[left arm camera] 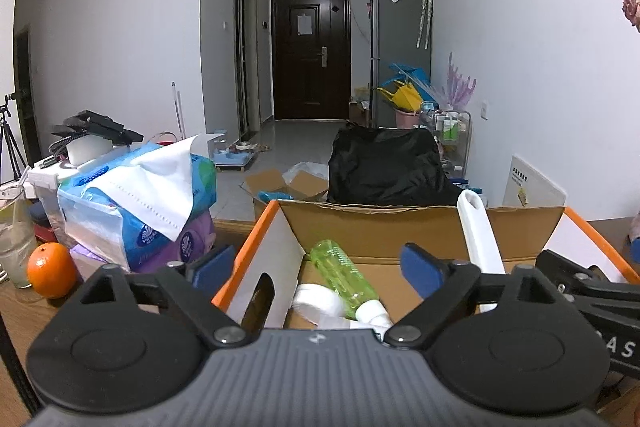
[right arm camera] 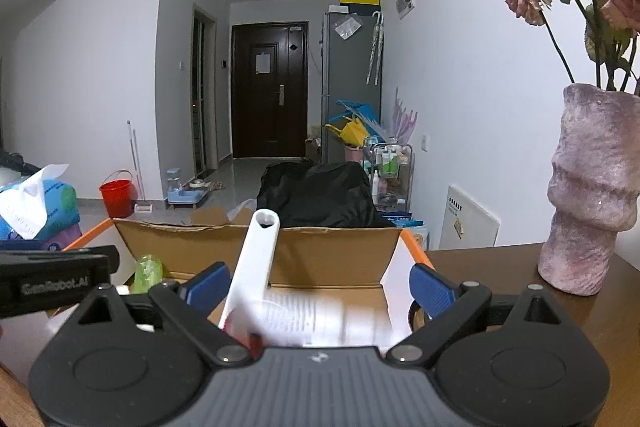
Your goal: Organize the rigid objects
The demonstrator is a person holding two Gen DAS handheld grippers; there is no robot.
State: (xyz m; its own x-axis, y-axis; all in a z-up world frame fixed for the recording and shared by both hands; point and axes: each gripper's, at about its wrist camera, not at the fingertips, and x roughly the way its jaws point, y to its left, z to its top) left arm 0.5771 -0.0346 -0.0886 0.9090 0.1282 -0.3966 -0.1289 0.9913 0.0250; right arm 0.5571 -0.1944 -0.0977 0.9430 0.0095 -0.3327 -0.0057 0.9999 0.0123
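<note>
- While both tools hover at the near edge of the cardboard box [left arm camera: 420, 227], the sorting looks well under way: several hard items already lie inside it.
- Left gripper [left arm camera: 316, 267] stands wide, blue pads spread, nothing between them; below the gap, down in the box, lies the green bottle [left arm camera: 340, 267], white cap toward the camera.
- Just beside that bottle, on its left, sits a white round piece [left arm camera: 316, 301]; what it is I cannot tell.
- Right gripper [right arm camera: 320, 287] also stands wide and grips nothing.
- Under it, in the box, lies a white bottle [right arm camera: 320, 319] on its side, blurred, with lines of small print too soft to read.
- Leaning from the box floor up over the far wall is a long white handle [right arm camera: 256, 259] with a hole at its tip.
- Left of the box, still outside it: an orange [left arm camera: 50, 269], a glass [left arm camera: 14, 239], and stacked tissue packs [left arm camera: 136, 203]; whether any belong in the box is a judgement call, and the tissues are soft.
- Right of the box, a pink vase [right arm camera: 592, 195] with wilted roses stands on the table [right arm camera: 500, 267], untouched.
- Readable writing: "GenRobot.AI" on the left tool's body seen from the right wrist camera.
- Tissue pack logos show, but their lettering is too small to make out.
</note>
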